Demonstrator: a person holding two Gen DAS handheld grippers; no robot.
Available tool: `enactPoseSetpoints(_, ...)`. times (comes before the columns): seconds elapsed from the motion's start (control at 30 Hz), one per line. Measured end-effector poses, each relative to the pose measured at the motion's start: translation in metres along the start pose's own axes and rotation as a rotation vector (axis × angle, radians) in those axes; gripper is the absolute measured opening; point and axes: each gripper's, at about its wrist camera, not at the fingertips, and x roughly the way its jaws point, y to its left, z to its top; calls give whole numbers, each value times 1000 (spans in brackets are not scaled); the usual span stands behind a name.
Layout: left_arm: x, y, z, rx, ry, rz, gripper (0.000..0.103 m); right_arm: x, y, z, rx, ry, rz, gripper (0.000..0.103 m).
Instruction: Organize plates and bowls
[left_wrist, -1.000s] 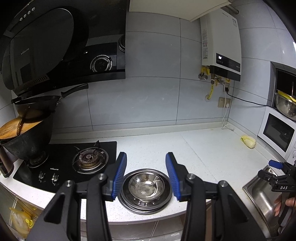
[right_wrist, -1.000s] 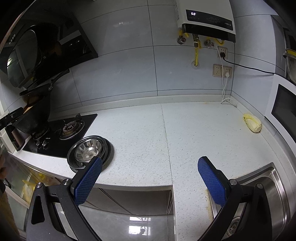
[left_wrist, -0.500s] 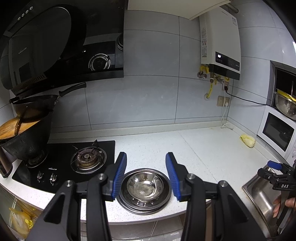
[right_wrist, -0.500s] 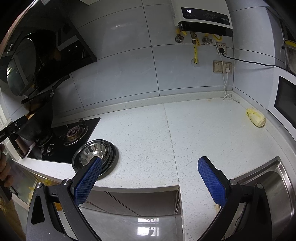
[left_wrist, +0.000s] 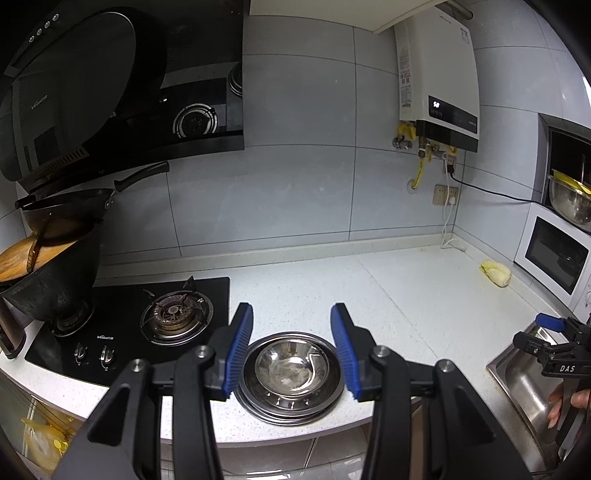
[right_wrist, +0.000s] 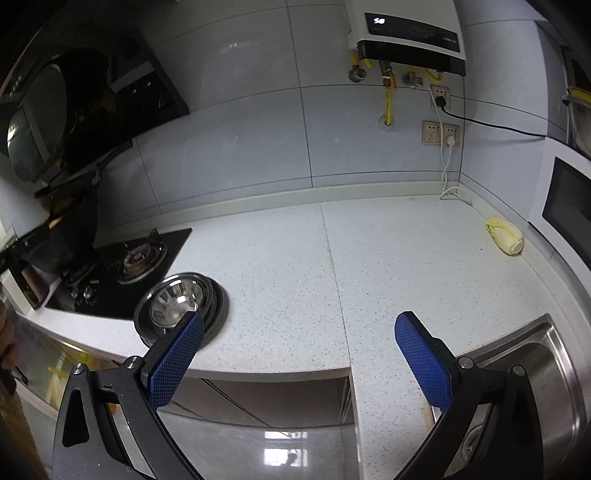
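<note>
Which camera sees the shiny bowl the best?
The left wrist camera. It looks straight down into the shiny bowl, which sits on a stack of plates between the open left gripper. In the right wrist camera the bowl is off to the side, partly hidden behind a blue finger.

Bowl stack (left_wrist: 291, 373) — right of hob (left_wrist: 129, 325)

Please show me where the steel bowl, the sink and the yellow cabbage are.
steel bowl (left_wrist: 290, 369), left wrist view, inner bottom.
sink (right_wrist: 554, 373), right wrist view, inner wall.
yellow cabbage (right_wrist: 505, 234), right wrist view, middle of it.
</note>
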Motion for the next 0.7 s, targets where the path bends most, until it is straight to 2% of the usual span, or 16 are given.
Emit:
enactPoseSetpoints(0.4, 2, 5, 0, -11, 8, 18, 42, 12, 12, -1, -54, 23, 26, 102)
enactPoseSetpoints(0.7, 7, 7, 0, -17, 19, 21, 42, 28, 14, -2, -76, 102, 25, 102)
